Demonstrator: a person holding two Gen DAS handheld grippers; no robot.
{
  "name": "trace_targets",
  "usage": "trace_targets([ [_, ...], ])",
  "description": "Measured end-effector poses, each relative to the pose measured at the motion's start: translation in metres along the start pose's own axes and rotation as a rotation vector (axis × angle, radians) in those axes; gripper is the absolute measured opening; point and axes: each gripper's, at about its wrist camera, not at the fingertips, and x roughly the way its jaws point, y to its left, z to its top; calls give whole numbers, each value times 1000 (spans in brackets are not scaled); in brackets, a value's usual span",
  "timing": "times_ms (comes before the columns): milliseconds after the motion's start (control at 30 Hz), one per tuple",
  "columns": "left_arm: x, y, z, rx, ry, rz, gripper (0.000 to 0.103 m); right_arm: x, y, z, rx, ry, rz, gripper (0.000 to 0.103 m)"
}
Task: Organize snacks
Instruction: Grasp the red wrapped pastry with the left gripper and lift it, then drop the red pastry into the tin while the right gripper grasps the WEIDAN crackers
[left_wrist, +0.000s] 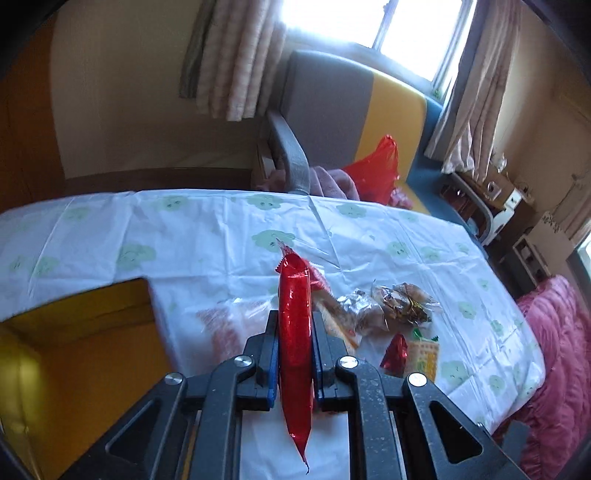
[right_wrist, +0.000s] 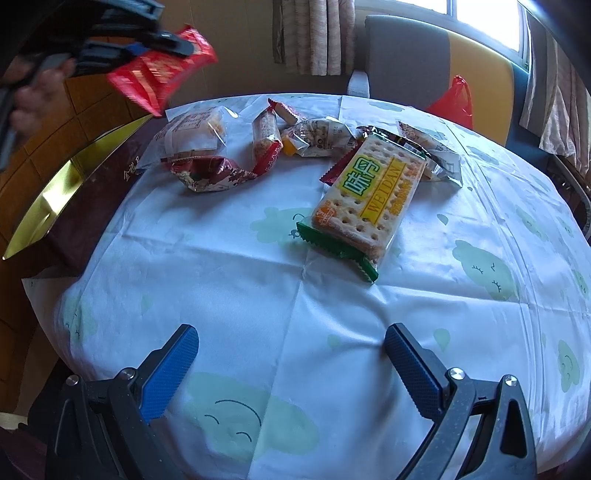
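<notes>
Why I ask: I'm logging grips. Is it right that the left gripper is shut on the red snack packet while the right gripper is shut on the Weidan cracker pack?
Not quite. The left gripper is shut on the red snack packet, but the right gripper is open and empty; the right wrist view shows the Weidan cracker pack lying on the tablecloth ahead of it.

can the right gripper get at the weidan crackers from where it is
Probably yes. The right gripper is open and empty, and the crackers lie flat straight ahead on the tablecloth, with only bare cloth between. The left gripper, shut on a red packet, is off to the side.
</notes>
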Motion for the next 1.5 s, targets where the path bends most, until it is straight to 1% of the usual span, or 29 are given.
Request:
trace_targets([
  [100, -29, 26, -23, -64, -39, 24, 14, -2, -2, 0, 8, 19, 12, 103],
  [167, -47, 52, -42, -122, -60, 60, 14, -5, -7, 1, 49, 18, 25, 97],
  [233, -55, 77, -59, -186, -56, 86, 14, -8, -14, 3, 94, 19, 47, 94],
  [300, -58, 106, -76, -261, -45, 128, 14, -11, -21, 6, 133, 28, 57, 85],
  [333, -56, 118, -83, -297, -32, 149, 14, -13, -26, 8, 155, 30, 60, 77],
  [367, -55, 132, -91, -339, -19, 163, 14, -14, -31, 11, 182, 35, 60, 71],
  [467, -51, 158, -103, -427, -1, 174, 14, -21, -47, 20, 249, 16, 43, 70],
  [533, -48, 165, -101, -460, -2, 163, 14, -25, -52, 27, 269, 4, 34, 70],
  [700, -28, 162, -81, -452, 7, 144, 15, -22, -61, 54, 312, -25, 0, 70],
  [800, -9, 157, -67, -444, 19, 149, 15, -14, -70, 68, 354, -30, -16, 70],
  [967, 11, 153, -54, -434, 28, 157, 16, -5, -77, 81, 386, -26, -41, 70],
  [1033, 10, 150, -51, -429, 17, 154, 30, 0, -77, 86, 380, -27, -45, 70],
  [1067, 8, 148, -50, -426, 9, 159, 46, 2, -76, 88, 374, -26, -52, 70],
  [1100, 3, 145, -50, -424, -9, 170, 58, 6, -76, 89, 369, -21, -60, 70],
  [1133, -2, 142, -51, -416, -30, 185, 59, 10, -76, 90, 367, -10, -71, 70],
  [1200, -13, 132, -56, -378, -46, 212, 59, 18, -77, 91, 369, 7, -70, 70],
  [1233, -16, 129, -59, -365, -48, 220, 59, 21, -77, 90, 361, 17, -70, 67],
  [1267, -20, 124, -63, -343, -48, 233, 59, 23, -77, 88, 357, 19, -67, 54],
  [1367, -31, 114, -81, -289, -47, 283, 59, 19, -76, 82, 346, 11, -61, 51],
  [1467, -41, 110, -98, -287, -37, 300, 62, 13, -77, 71, 345, 18, -44, 50],
  [1500, -43, 108, -104, -285, -30, 311, 62, 13, -79, 66, 350, 35, -26, 50],
])
